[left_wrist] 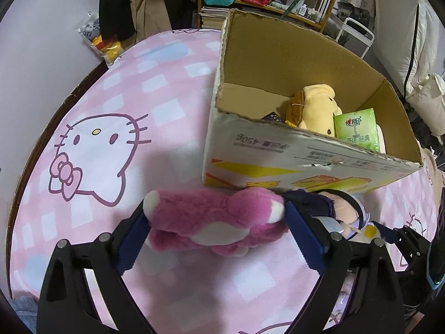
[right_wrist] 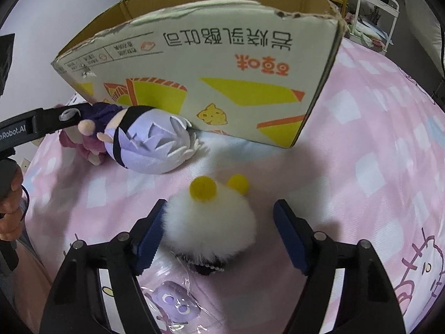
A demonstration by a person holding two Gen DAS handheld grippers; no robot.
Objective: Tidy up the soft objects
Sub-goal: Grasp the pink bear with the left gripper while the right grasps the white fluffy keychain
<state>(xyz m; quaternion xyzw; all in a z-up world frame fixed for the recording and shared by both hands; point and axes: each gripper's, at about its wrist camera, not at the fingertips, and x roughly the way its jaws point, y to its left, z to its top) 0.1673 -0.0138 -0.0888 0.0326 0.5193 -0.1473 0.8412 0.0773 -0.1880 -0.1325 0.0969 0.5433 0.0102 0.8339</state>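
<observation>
A pink and white plush (left_wrist: 211,222) lies on the pink bedsheet in front of the cardboard box (left_wrist: 306,150). My left gripper (left_wrist: 217,211) is shut on it, one blue pad pressing on each end. A white fluffy plush with yellow ears (right_wrist: 208,222) sits between the fingers of my right gripper (right_wrist: 221,203), which is open. Its left pad touches the fur, while a gap shows at the right pad. A doll with pale purple hair (right_wrist: 150,147) lies against the box (right_wrist: 222,69), just right of the pink plush (right_wrist: 83,142).
Inside the box lie a yellow plush (left_wrist: 314,105) and a green tissue pack (left_wrist: 358,130). A clear bag with a purple figure (right_wrist: 172,303) lies under my right gripper. A hand (right_wrist: 11,203) shows at the left edge. Shelves and a white rack stand beyond the bed.
</observation>
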